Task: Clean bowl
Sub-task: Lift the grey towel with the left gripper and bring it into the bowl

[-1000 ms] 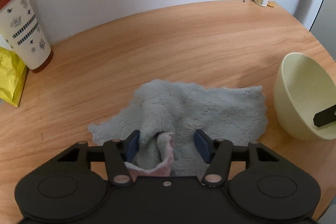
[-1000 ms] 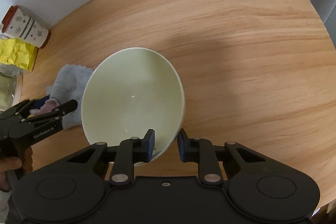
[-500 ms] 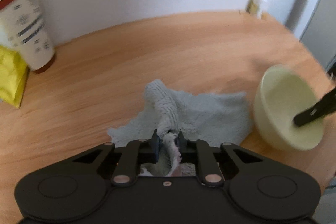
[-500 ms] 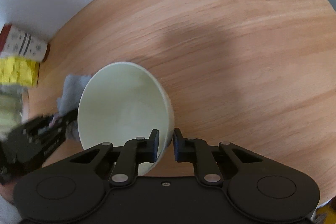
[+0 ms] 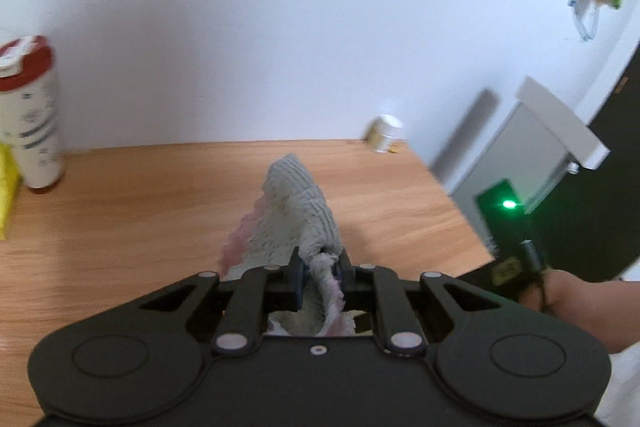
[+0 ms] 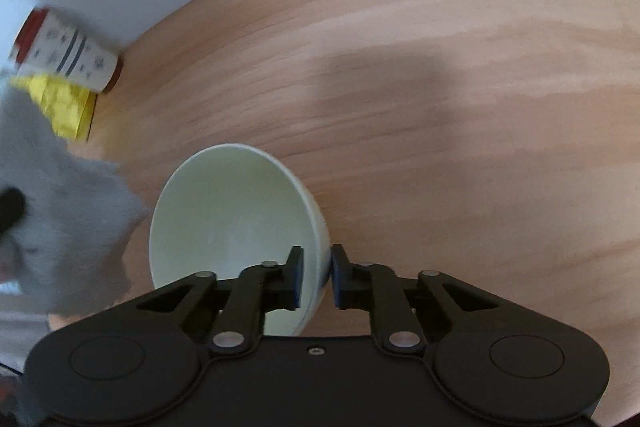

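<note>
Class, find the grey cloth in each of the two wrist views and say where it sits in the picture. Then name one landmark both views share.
Left wrist view: the grey cloth rises at centre, pinched in the left gripper.
Right wrist view: the cloth hangs at the left edge, beside the bowl that the right gripper holds by its rim.
Shared landmark: the red-lidded paper cup by the wall.

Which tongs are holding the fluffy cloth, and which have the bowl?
The left tongs pinch the grey cloth. The right tongs clamp the pale green bowl by its rim.
</note>
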Demonstrator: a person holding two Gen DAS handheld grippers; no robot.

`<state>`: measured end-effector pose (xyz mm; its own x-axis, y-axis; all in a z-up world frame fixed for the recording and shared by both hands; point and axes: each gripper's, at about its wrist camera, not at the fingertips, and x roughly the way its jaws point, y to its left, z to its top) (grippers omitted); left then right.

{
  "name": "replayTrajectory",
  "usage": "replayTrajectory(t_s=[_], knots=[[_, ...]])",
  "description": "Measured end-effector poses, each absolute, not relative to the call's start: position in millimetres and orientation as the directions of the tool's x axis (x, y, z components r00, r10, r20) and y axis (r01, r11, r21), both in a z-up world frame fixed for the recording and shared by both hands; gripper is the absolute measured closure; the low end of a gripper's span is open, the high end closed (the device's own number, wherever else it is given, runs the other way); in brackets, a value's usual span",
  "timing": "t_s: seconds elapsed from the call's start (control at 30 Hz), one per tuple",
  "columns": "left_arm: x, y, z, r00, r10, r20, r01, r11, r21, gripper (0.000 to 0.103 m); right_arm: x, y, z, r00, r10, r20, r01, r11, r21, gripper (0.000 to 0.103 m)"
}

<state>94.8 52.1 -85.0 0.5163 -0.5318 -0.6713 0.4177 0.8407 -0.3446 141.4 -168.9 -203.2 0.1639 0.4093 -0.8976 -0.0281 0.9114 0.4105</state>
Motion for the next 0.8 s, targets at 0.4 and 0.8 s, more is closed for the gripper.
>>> replayTrajectory(t_s=[0.4,0.8], knots=[[117,4,-139,0.423,-0.560,-0.712,0.459,0.810,-0.365,0.090,132,-190,-177,0.245,0.421,-0.873,-0.156,0.906,0.393,0.074],[128,-16,-176,0.354,-0.532,-0.769,0.477,0.810,-0.341,0.089,133,-193,-172,0.291,0.423,-0.858,-0.188,0.905,0.382,0.071]])
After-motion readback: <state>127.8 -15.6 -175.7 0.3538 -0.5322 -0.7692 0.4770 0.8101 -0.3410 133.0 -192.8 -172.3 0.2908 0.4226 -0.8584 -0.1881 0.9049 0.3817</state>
